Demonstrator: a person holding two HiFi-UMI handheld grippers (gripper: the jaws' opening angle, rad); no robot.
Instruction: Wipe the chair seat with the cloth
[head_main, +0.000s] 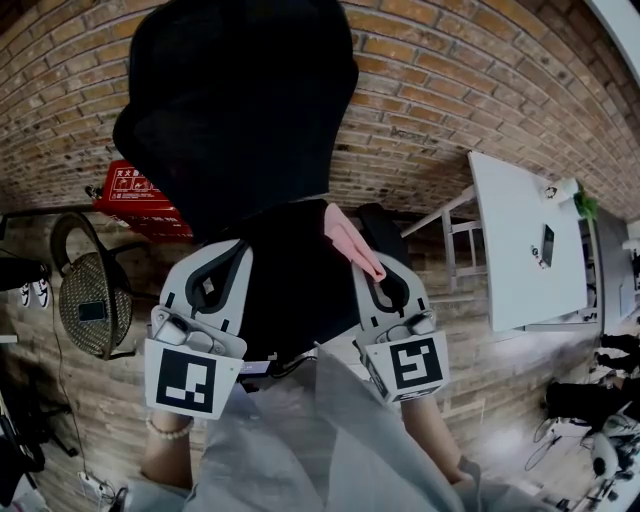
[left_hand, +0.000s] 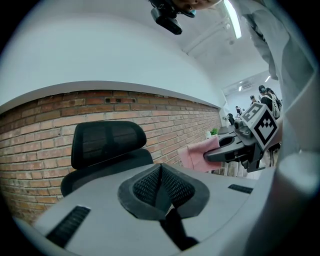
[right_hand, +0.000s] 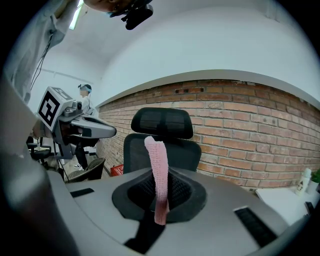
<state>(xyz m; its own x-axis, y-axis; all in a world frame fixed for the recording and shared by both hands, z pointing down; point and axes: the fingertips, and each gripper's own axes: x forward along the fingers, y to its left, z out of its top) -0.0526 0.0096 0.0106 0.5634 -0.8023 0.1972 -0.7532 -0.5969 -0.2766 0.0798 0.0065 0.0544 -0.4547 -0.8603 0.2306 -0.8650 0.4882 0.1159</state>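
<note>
L hand-held gripper: jaws closed, nothing in them, facing chair | R hand-held gripper: clamped on pink cloth, which sticks up from the jaws before the chair back | red crate: left of chair, contents unclear | white surface: right of chair

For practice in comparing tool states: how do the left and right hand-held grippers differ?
The left hand-held gripper is shut on nothing; the right hand-held gripper clamps the pink cloth. The left's marker cube shows a different pattern from the right's. Both face the black chair.
</note>
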